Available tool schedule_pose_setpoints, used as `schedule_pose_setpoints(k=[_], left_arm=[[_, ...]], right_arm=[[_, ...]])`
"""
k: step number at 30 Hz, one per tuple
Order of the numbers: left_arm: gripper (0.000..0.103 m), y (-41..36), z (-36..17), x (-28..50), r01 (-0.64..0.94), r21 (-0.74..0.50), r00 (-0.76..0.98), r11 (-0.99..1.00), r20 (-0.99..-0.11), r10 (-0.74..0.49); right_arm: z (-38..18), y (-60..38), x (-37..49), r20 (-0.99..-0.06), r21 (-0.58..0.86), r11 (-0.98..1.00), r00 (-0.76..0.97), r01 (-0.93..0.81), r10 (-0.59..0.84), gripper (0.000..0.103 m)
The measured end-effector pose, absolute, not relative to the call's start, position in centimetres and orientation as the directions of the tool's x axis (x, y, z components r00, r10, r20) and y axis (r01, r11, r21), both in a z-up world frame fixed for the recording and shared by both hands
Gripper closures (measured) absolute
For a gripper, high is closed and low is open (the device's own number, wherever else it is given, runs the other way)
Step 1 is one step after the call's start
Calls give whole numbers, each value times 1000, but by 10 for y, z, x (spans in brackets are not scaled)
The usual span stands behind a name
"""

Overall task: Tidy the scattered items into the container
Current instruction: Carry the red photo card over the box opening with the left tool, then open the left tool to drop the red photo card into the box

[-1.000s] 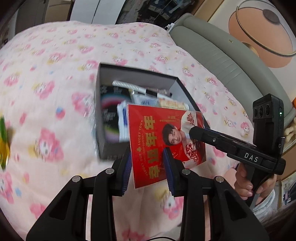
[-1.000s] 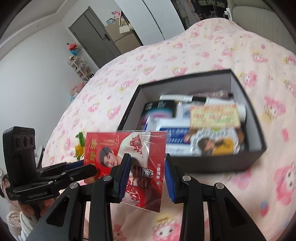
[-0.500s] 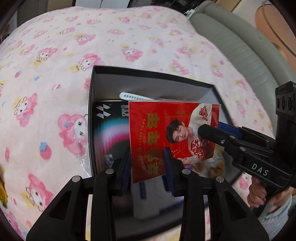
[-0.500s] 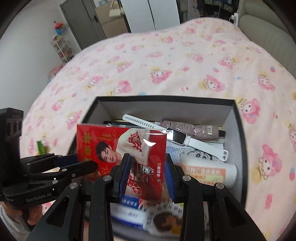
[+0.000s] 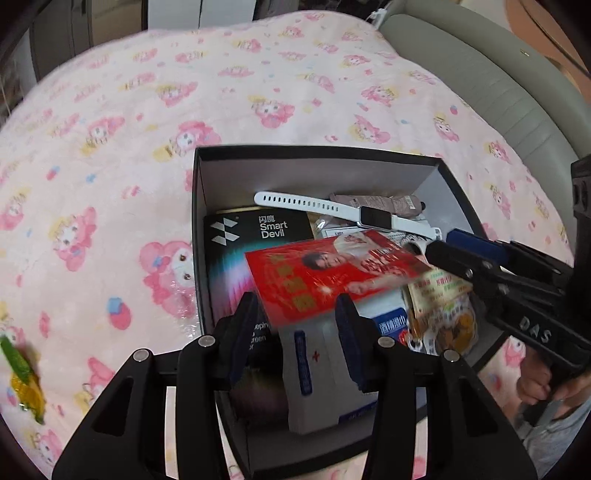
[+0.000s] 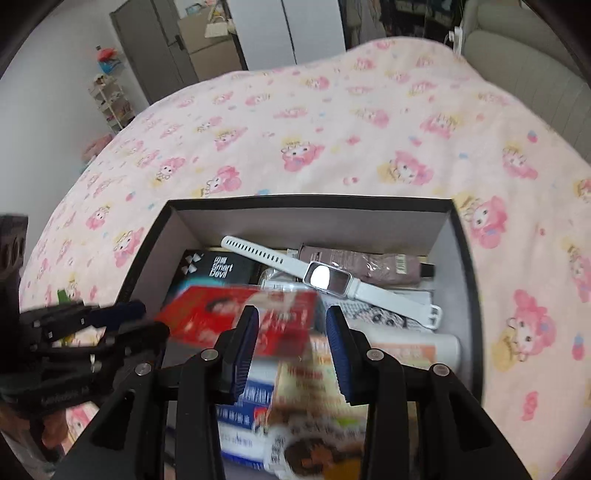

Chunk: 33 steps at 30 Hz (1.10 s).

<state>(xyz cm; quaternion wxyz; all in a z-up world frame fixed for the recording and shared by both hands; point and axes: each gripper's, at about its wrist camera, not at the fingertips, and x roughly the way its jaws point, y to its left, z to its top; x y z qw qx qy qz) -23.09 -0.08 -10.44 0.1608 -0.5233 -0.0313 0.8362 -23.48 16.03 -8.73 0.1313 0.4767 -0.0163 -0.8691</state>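
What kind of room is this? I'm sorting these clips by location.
Most likely a bedroom. A pink cartoon-print blanket covers a wide bed with a padded grey headboard along one side, and wardrobe doors stand beyond it. The black box being filled sits on the blanket.

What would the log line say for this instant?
left claw: open | right claw: open | red card: released over box | green-yellow item: on blanket

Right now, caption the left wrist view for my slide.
Both grippers open, red card packet dropping into the black box.
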Motion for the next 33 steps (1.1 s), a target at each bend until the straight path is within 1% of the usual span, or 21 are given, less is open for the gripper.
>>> schedule_pose_setpoints(k=[3, 7, 10, 13, 17, 22, 25, 33], left_arm=[[58, 11, -105, -222, -286, -200, -377, -937, -876, 302], [60, 26, -114, -226, -303, -138, -350, -943, -904, 245], [65, 29, -124, -240, -289, -145, -314, -946, -920, 237], [65, 29, -128, -256, -265, -122, -316, -957, -926, 206], [65, 20, -124, -260, -228, -159, -319, -961, -920, 228], [63, 18, -94, -220, -238, -191, -376, -952, -886, 272], [54, 16, -75, -196, -244, -203, -412, -949, -864, 290], [53, 3, -17, -110, -267, -151, -531, -952, -801, 276]], right_arm=[[-88, 154, -218, -833, 144, -955, -489, 260, -259, 70], [-101, 145, -214, -870, 142, -952, -424, 273, -251, 70], [-109, 145, -226, -885, 152, -960, -401, 235, -238, 70], [-113, 144, -240, -888, 151, -965, -399, 215, -228, 70], [-114, 145, -249, -890, 167, -967, -393, 195, -233, 70], [-95, 147, -221, -866, 144, -968, -447, 205, -224, 69], [-79, 144, -201, -851, 120, -974, -485, 192, -201, 68], [-24, 136, -120, -770, 106, -975, -605, 193, -204, 68]])
